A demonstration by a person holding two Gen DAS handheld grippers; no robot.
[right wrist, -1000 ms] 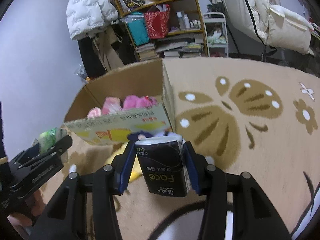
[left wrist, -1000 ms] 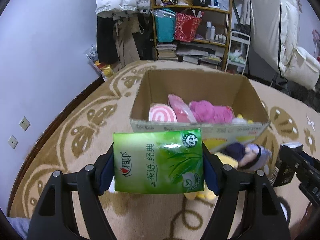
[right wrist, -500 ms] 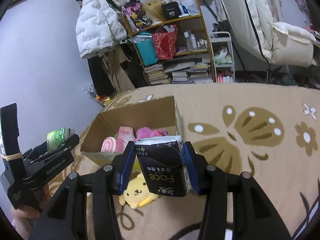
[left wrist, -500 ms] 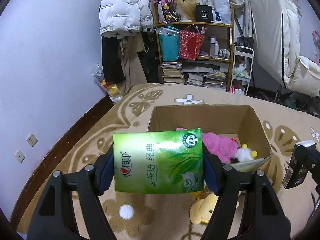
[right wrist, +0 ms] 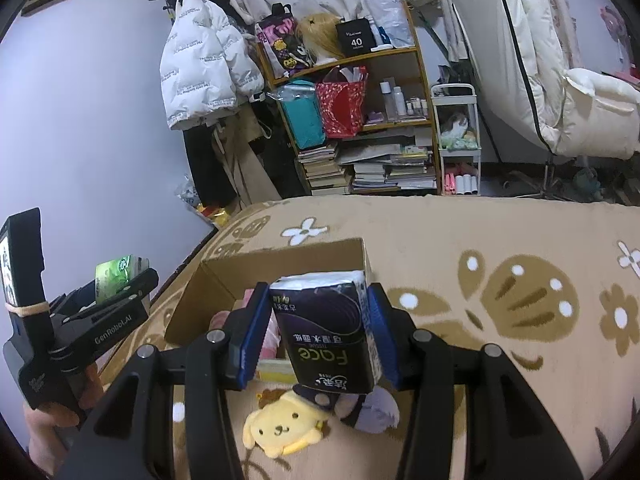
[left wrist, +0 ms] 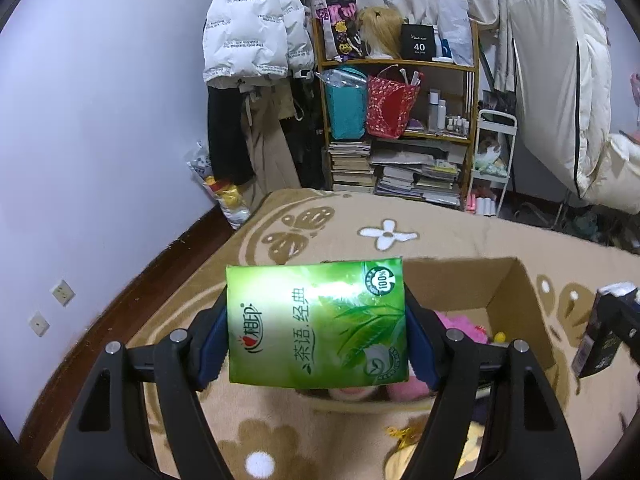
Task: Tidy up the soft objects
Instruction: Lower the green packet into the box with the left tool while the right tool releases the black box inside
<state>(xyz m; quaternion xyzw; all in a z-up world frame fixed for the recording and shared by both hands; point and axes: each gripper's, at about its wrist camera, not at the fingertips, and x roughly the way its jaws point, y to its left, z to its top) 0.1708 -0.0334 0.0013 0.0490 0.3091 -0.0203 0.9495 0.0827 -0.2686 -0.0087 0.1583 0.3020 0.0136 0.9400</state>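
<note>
My left gripper (left wrist: pixel 316 336) is shut on a green tissue pack (left wrist: pixel 316 324), held above the near left side of an open cardboard box (left wrist: pixel 516 292). My right gripper (right wrist: pixel 320 332) is shut on a black tissue pack (right wrist: pixel 326 336), held over the box's (right wrist: pixel 280 264) near right corner. Pink soft toys (left wrist: pixel 460 320) lie inside the box. A yellow plush dog (right wrist: pixel 280 424) and a grey-purple plush (right wrist: pixel 372 412) lie on the carpet in front of the box. The left gripper (right wrist: pixel 116 288) also shows at the left of the right wrist view.
The box sits on a beige patterned carpet (right wrist: pixel 500 300). A wooden shelf (left wrist: pixel 400 120) with bags and stacked books stands at the back wall. A white jacket (left wrist: pixel 248 36) hangs left of it. A white cart (right wrist: pixel 456 140) and folded bedding (right wrist: pixel 560 60) stand at the right.
Both grippers have risen with their tissue packs, from low in front of the box to above it. The box now appears lower and smaller in both views.
</note>
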